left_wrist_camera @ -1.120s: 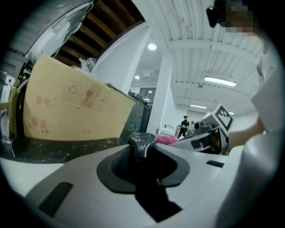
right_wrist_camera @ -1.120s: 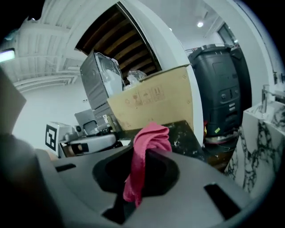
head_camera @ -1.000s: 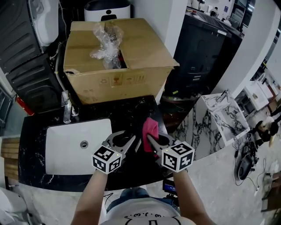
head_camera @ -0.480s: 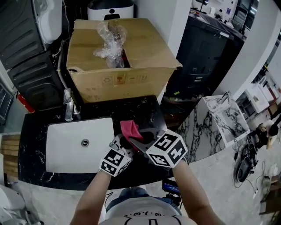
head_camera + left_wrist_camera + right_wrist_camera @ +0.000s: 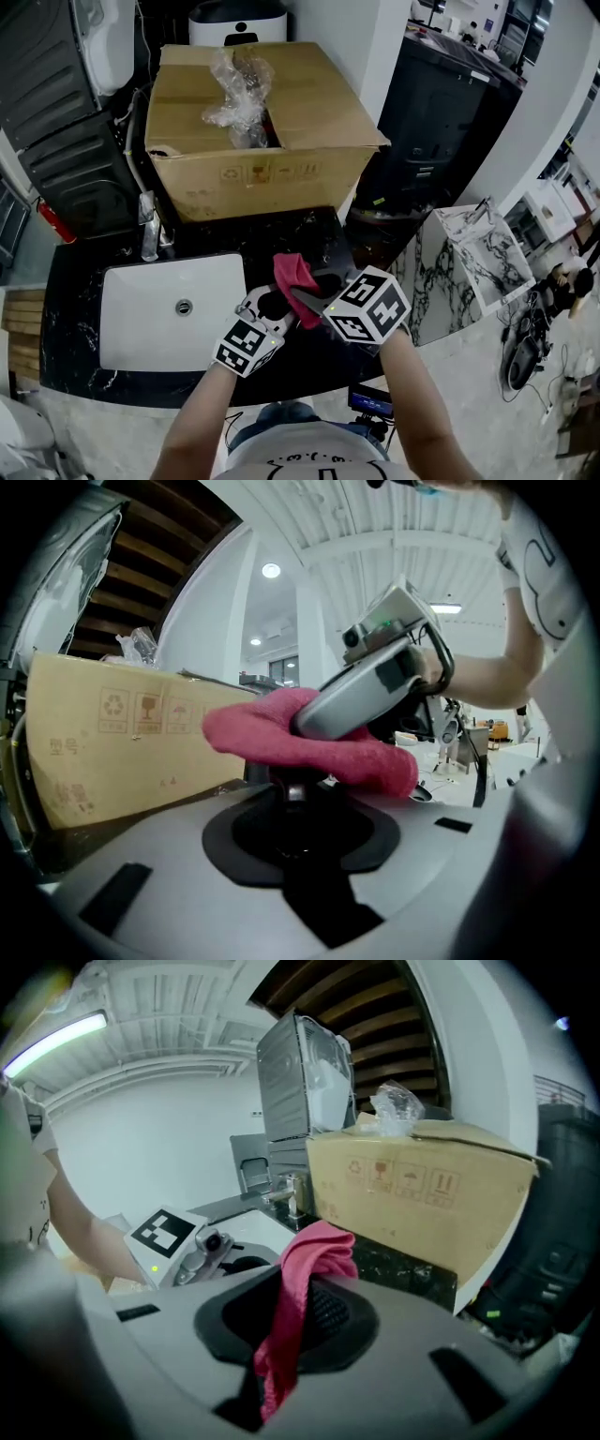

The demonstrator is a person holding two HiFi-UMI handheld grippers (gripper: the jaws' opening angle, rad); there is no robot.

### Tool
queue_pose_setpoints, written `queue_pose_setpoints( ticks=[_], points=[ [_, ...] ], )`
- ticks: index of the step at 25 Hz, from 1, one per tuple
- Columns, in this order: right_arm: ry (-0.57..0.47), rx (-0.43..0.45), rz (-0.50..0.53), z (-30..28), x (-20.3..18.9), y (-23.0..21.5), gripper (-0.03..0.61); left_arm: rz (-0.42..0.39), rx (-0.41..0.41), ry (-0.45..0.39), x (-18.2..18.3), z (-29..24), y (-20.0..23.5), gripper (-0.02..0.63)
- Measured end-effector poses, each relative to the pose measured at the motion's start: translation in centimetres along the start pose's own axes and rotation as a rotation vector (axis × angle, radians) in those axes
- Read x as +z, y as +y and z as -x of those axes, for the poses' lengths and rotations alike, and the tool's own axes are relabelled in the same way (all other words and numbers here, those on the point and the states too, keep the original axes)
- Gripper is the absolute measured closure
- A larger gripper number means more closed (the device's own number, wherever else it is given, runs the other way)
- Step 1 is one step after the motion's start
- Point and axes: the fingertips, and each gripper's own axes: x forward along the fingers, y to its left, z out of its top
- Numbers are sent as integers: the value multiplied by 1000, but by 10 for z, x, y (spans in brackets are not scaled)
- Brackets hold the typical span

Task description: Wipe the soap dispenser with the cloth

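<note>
Head view has the person at the black counter [image 5: 300, 234], white sink [image 5: 141, 319] on the left and a big cardboard box [image 5: 281, 112] behind it. The left gripper [image 5: 269, 304] is clamped on the dark soap dispenser [image 5: 296, 789], over the counter right beside the sink. The right gripper [image 5: 304, 298] is pinching the pink cloth [image 5: 294, 276], which is draped over the dispenser's top, touching it. The two grippers are practically side by side.

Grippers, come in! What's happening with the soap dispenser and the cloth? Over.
Left gripper shut on soap dispenser. Right gripper shut on cloth, draped over dispenser's top. Nothing blocking.
</note>
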Motion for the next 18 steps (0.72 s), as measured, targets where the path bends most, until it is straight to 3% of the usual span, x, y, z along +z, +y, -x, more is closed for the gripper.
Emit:
queue_pose_setpoints(
  ticks=[5,8,11,14,18],
  points=[
    [-53,-90,-116,17,-13,-25,528,-76,-35,15,-1,0,-1,497],
    [-105,-163,-250,30,-31,-39,528,-148,-44,30,2,0,-3,488],
    [-185,-188,-388,43,-47,-47,528,-130,-48,48,1,-1,-3,488],
    [-231,-238,-450,52,-58,-55,528,47,-46,38,0,-2,4,511],
    [-271,-305,-476,62,-64,-66,528,354,-35,-62,21,10,29,512]
  ],
)
